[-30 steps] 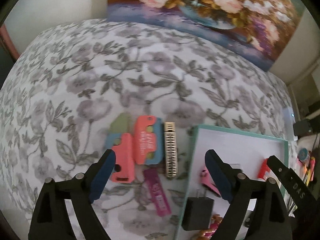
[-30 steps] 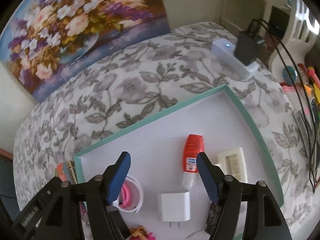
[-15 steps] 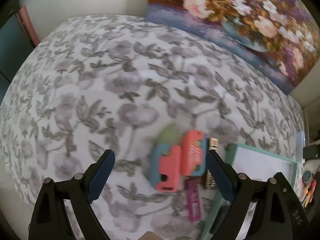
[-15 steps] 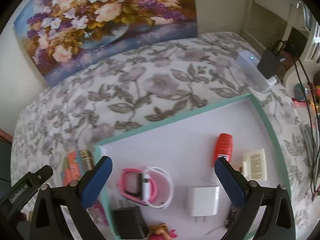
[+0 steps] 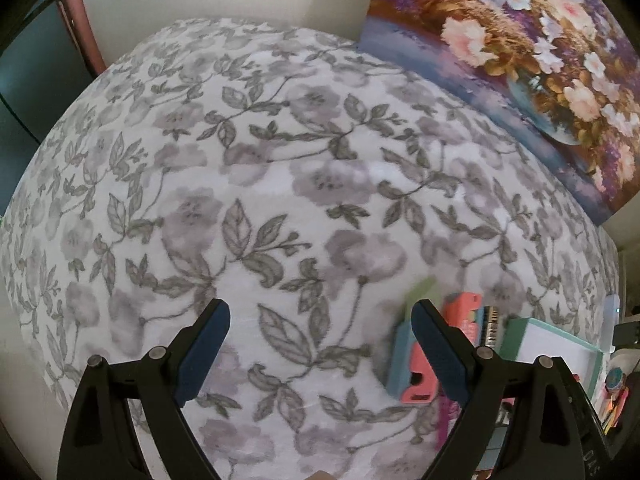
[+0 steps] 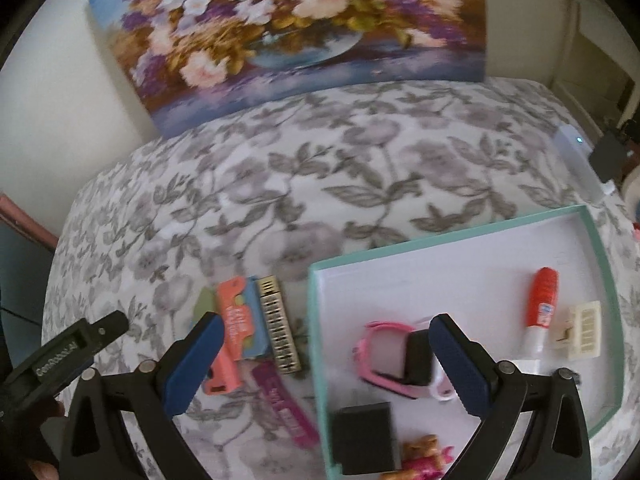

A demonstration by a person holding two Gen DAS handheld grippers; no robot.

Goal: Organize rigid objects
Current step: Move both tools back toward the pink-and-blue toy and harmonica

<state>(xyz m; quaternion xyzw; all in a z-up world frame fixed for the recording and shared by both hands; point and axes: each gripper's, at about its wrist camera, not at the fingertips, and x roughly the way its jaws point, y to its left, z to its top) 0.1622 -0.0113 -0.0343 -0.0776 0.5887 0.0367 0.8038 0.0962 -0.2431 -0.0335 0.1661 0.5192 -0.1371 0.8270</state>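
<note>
1. Teal-rimmed white tray (image 6: 452, 240) is seen at lower right of the right wrist view, resting on a grey floral bedspread (image 6: 320, 152). Held inside it are a pink watch (image 6: 384, 356), a black charger block (image 6: 362, 436), an orange-capped tube (image 6: 542, 304) and a cream ridged piece (image 6: 586, 328).
2. Outside the tray, lower centre-left, are grouped a coral-and-blue card pack (image 6: 236, 316), a small harmonica (image 6: 278, 324) just beside it, and a magenta tag (image 6: 284, 404) below them. All lie on the bedspread, apart from the tray's left rim.
3. Right gripper (image 6: 320, 364) is shown spread wide with nothing between its blue pads (image 6: 460, 364); it hangs above the tray's left edge.
4. Left gripper (image 5: 320, 344) is likewise spread wide and unloaded, over bare bedspread (image 5: 260, 180). The card pack (image 5: 408, 364) is partly hidden behind its right pad, at lower right of that view.
5. Flower painting (image 6: 288, 28) is recorded leaning against the wall, top of frame.
</note>
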